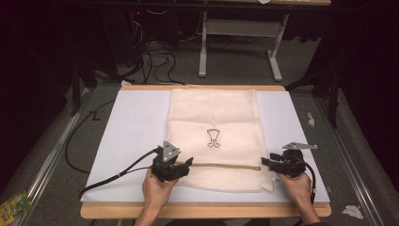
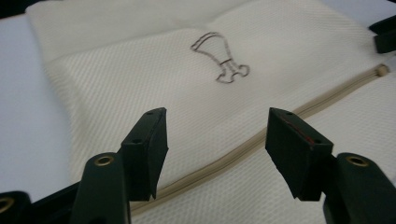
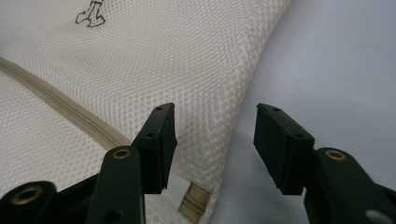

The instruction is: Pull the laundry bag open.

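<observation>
A cream mesh bag (image 1: 214, 117) lies flat on the white board (image 1: 136, 127). It bears a small dark outline logo (image 1: 213, 138) and a tan zipper (image 1: 226, 165) running across its near part. My left gripper (image 1: 187, 165) is open at the zipper's left end, its jaws hovering over the mesh (image 2: 140, 84) with the zipper (image 2: 345, 88) passing between them. My right gripper (image 1: 265, 162) is open at the zipper's right end. In the right gripper view its jaws straddle the bag's side edge (image 3: 233, 116), and the zipper (image 3: 56, 105) runs off to the left.
The white board rests on a wooden tabletop (image 1: 202, 212) whose front edge is close to the hands. Cables (image 1: 160, 61) and a grey table frame (image 1: 240, 28) stand on the floor beyond. A green packet (image 1: 14, 205) and paper scraps (image 1: 353, 212) lie on the floor.
</observation>
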`<control>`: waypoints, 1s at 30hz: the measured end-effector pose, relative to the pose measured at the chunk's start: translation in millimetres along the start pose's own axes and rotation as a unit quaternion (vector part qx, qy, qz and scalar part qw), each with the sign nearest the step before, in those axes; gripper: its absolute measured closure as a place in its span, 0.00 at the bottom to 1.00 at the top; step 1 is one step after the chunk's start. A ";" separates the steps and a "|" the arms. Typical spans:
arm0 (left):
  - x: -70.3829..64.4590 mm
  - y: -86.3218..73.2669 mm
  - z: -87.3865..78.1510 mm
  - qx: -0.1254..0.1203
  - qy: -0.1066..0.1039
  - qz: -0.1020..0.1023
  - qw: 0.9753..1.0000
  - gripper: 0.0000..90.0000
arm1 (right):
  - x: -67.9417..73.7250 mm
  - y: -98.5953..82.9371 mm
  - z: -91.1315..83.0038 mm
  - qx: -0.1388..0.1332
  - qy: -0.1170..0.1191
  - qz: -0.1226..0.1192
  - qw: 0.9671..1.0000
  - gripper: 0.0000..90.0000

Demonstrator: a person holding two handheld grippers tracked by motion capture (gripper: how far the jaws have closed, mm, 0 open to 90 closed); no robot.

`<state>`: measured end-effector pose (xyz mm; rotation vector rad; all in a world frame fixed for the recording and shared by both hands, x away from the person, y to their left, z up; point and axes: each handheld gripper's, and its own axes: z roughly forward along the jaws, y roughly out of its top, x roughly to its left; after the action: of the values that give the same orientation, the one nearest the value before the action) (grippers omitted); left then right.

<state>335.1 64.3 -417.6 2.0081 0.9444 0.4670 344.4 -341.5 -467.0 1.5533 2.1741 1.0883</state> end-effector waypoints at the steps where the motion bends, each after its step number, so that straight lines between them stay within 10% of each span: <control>1: -7.7 4.9 3.0 -0.004 -0.010 0.004 1.000 0.44 | -0.1 0.7 0.6 0.001 0.001 0.002 1.000 0.55; 18: -65.8 34.5 57.5 0.009 -0.092 0.021 0.996 0.42 | -0.1 12.7 15.9 0.032 0.008 0.002 0.999 0.58; 25: -86.6 31.8 92.7 0.026 -0.135 0.006 0.991 0.46 | 4.7 11.2 18.5 0.031 0.008 -0.018 0.999 0.82; 30: -105.1 34.2 105.7 0.039 -0.141 0.033 0.989 0.48 | 5.6 11.3 17.9 0.034 0.021 -0.033 0.999 0.96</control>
<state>347.9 -85.1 -447.9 2.1137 0.7331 0.1760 360.6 -327.3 -470.4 1.4883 2.2951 1.0458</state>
